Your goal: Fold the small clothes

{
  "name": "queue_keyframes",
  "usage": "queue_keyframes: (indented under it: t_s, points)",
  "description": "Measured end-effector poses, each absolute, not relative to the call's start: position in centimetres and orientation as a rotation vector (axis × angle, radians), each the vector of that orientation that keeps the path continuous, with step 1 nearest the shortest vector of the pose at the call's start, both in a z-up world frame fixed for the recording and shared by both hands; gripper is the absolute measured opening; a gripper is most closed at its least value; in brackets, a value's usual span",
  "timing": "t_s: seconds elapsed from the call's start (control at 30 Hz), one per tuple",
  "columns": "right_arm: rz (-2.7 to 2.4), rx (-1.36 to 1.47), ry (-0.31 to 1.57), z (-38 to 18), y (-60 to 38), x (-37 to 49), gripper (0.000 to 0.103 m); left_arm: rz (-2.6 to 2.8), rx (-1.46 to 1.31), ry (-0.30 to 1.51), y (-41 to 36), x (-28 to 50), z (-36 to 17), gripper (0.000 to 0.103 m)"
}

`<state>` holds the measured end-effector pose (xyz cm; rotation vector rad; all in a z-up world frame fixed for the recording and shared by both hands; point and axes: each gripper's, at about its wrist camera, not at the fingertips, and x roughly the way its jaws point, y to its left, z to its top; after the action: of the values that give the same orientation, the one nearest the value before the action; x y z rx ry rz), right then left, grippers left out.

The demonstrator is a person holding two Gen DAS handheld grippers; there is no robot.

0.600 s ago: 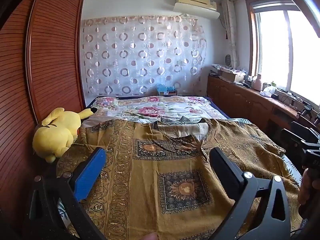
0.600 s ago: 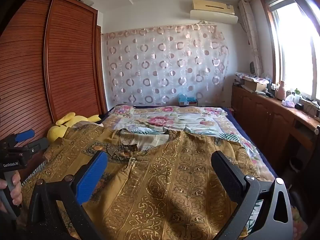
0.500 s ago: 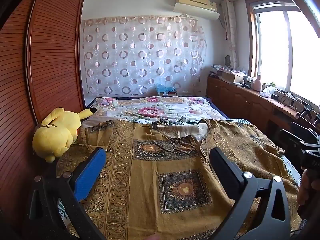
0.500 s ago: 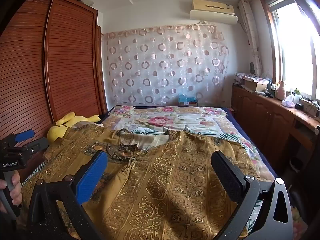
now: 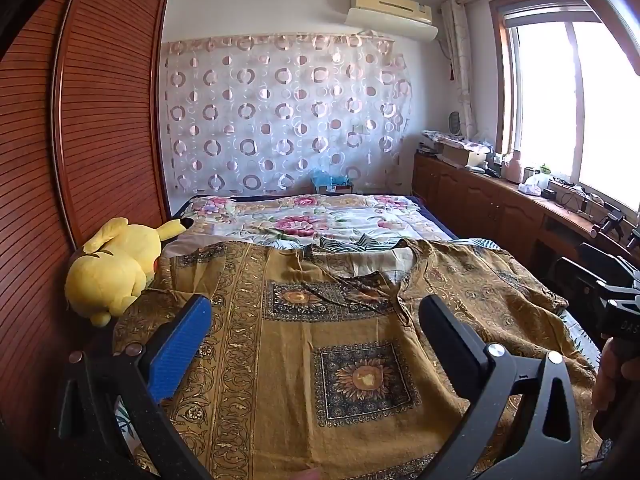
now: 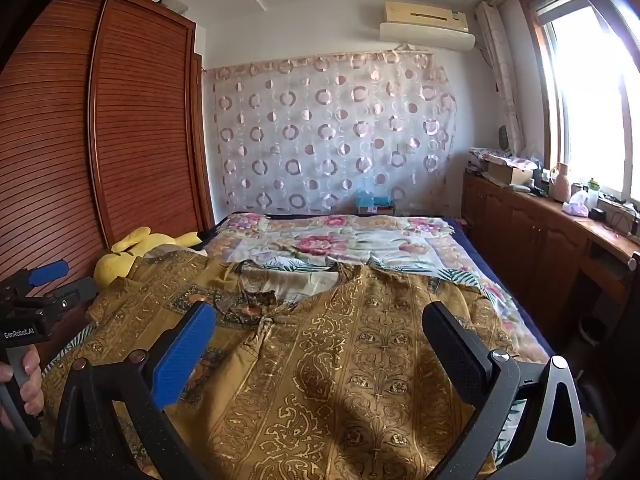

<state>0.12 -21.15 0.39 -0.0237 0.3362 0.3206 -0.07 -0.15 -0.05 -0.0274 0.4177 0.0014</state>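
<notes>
My left gripper (image 5: 314,320) and right gripper (image 6: 318,324) both hang wide open with nothing between their fingers, above the brown patterned shirt (image 5: 360,344) spread flat across the bed (image 5: 320,216). The cloth looks thin and loose, so I judge a shallow pinch could take only the top layer or snag the bedsheet underneath. The yellow plush toy (image 5: 110,266) touches the left sleeve and could catch it.

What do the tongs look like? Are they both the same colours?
Yes. The left tongs and right tongs each have a black Y-shaped frame with silver bolts, one bright blue ribbed pad and one black textured pad. The left handle reads "GenRobot.AI".
</notes>
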Motion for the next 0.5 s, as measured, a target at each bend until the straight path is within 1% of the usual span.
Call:
queue_keyframes:
  t_s: [0.5]
  points:
    - [0.319,-0.02,0.339,0.54,-20.87,-0.01,0.103,0.004,-0.026,0.42,-0.23,-0.36,0.43,0.103]
